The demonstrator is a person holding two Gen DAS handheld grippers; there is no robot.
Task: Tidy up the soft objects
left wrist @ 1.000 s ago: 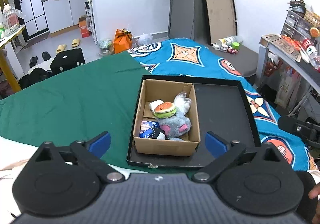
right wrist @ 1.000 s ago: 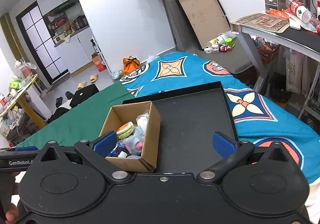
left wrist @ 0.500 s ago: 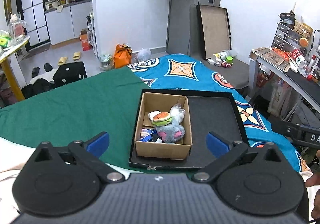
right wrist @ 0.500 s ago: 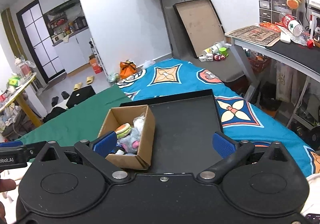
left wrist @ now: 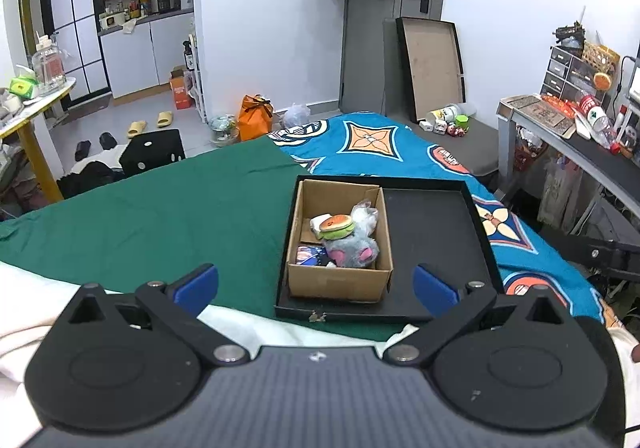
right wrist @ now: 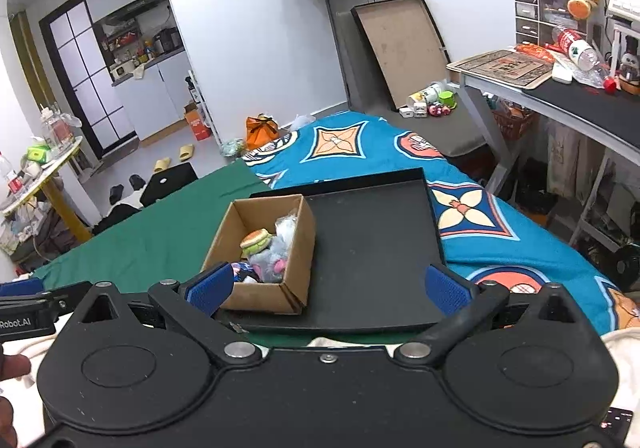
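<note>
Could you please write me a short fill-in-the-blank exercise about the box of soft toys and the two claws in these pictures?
1. The cardboard box stands in the ____ half of the black tray.
2. On top of the grey plush lies a toy shaped like a ____.
3. Both the left claw and the right claw are ____ and hold nothing.
4. The tray lies partly on a ____ cloth and partly on a blue patterned one.

Missing words: left; burger; open; green

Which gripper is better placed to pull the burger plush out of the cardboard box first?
Probably left. The cardboard box sits almost centred between the open left gripper fingers, burger plush straight ahead. For the open right gripper, the box lies off toward its left finger.
</note>
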